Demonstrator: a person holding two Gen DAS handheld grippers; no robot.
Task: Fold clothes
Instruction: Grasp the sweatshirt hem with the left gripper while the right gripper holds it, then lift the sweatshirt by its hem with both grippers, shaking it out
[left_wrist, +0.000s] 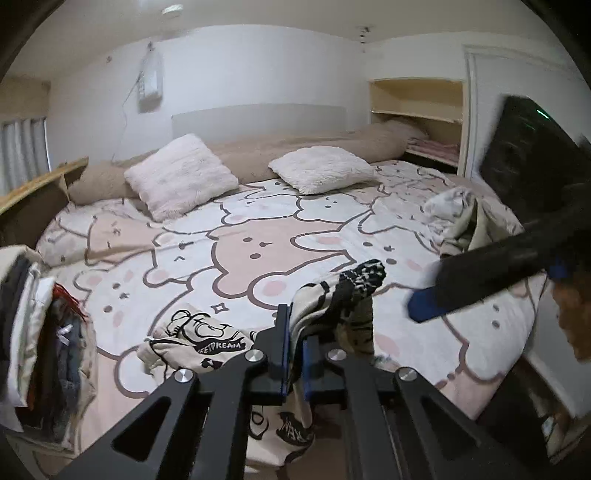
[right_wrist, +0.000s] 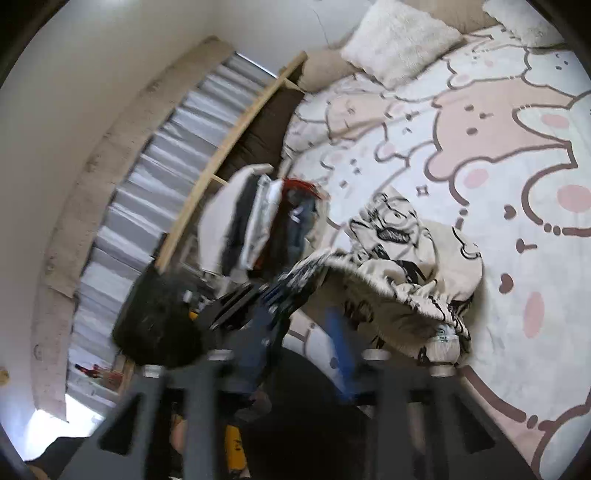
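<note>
A bedroom with white walls holds a wide bed (left_wrist: 258, 236) dressed in a pink and white cartoon-bear cover. Two fluffy white pillows (left_wrist: 181, 175) lean on a long tan bolster (left_wrist: 258, 151) at the head, toward 12 o'clock in the left wrist view. A recessed shelf (left_wrist: 417, 110) sits at 1 o'clock. At 9 o'clock, on the near left corner of the bed, stands a pile of clothes (left_wrist: 48, 350), and a crumpled pale garment (left_wrist: 454, 218) lies at 3 o'clock near the right edge.

The cream printed garment (left_wrist: 199, 339), marked with black cartoon drawings, lies bunched on the near part of the bed. The left gripper (left_wrist: 295, 354) has its jaws closed tight on a fold of this garment, with the cloth rising between the blue pads and flopping over at the top. In the right wrist view the gathered elastic edge of the garment hangs lifted above the cover. The right gripper (right_wrist: 306, 336) is blurred; its jaws stand apart with nothing between them, close beneath that lifted edge. In the left wrist view it shows at 3 o'clock as a dark blurred shape.
</note>
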